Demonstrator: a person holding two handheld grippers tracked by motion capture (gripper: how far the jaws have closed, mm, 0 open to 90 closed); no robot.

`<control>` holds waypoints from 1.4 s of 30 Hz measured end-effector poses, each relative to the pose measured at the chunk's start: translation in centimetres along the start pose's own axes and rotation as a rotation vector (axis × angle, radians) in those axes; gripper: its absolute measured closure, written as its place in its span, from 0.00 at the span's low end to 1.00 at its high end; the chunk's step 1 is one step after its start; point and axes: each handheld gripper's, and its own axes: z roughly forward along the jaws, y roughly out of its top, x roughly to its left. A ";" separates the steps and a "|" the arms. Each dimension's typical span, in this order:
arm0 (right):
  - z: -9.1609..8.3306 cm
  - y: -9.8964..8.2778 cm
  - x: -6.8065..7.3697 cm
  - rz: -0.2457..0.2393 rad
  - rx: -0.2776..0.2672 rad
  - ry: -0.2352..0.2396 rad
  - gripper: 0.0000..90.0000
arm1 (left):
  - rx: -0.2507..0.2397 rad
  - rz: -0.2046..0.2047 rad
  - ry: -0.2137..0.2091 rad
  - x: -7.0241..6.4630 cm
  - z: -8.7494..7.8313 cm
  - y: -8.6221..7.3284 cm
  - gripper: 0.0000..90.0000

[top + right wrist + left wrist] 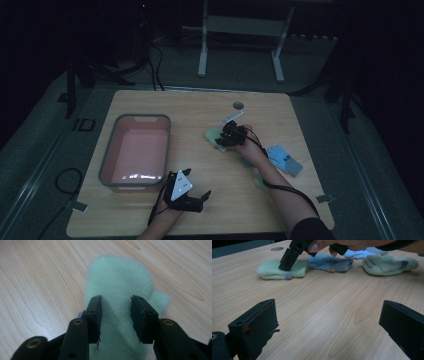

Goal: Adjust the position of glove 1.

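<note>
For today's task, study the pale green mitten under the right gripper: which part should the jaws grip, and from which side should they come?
Grip the pale green mitten across its broad middle, coming straight down from above. It lies flat on the table, soft and thick, so the fabric should bunch up between closing jaws. The right gripper already straddles that part, jaws either side, thumb off to one side.

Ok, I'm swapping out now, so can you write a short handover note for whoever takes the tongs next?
Right tongs: down on the pale green mitten, jaws straddling a fold of it, not yet clamped.
Left tongs: open, idle near the table's front edge.
Things: a second green mitten and two blue ones lie right of it; the pink bin on the left holds nothing visible.
Done: nothing moved.
Left: probably close, lift, carry the mittens to the bin.
</note>
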 end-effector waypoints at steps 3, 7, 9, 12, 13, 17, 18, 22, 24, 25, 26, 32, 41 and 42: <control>0.1 -0.2 -0.1 0.005 -0.013 0.004 0.72 | -0.003 -0.002 0.000 0.0 0.0 0.0 0.02; 0.2 -0.2 0.0 0.010 -0.015 -0.007 0.80 | -0.002 -0.002 0.000 0.0 0.0 0.0 0.02; 0.3 -0.1 0.1 0.017 -0.016 -0.013 0.83 | -0.002 -0.003 0.001 0.0 0.0 0.0 0.02; 0.3 -0.3 0.5 0.065 -0.039 -0.041 0.91 | -0.001 -0.003 0.002 0.0 0.0 0.0 0.02; 0.2 -0.3 0.6 0.084 -0.045 -0.051 0.93 | -0.001 -0.004 0.001 0.0 0.0 0.0 0.02; -1.1 -0.1 1.5 0.141 -0.069 -0.092 0.95 | -0.005 -0.026 0.001 0.1 -0.1 0.0 0.02; -1.7 -0.1 1.8 0.171 -0.078 -0.089 0.95 | -0.006 -0.031 0.002 0.1 -0.1 -0.1 0.02; -4.3 -0.1 3.8 0.186 -0.104 -0.122 0.95 | -0.015 -0.042 0.011 0.2 -0.2 -0.1 0.02; -5.9 -0.1 4.8 0.208 -0.120 -0.130 0.95 | -0.014 -0.034 0.013 0.1 -0.2 -0.1 0.02; -6.7 -0.1 5.3 0.213 -0.131 -0.149 0.95 | -0.012 -0.030 0.014 0.1 -0.2 -0.1 0.02; -7.4 -0.2 5.8 0.216 -0.137 -0.162 0.95 | -0.012 -0.028 0.009 0.1 -0.2 -0.1 0.02; -10.8 -1.7 8.9 0.270 -0.177 -0.191 0.95 | -0.016 -0.033 0.008 0.1 -0.3 -0.1 0.02; -10.3 -5.3 11.1 0.437 -0.155 -0.159 0.95 | -0.018 -0.017 0.019 -0.1 -0.3 -0.1 0.02; -9.9 -5.8 11.4 0.443 -0.141 -0.160 0.95 | -0.020 -0.009 0.025 -0.2 -0.3 -0.1 0.02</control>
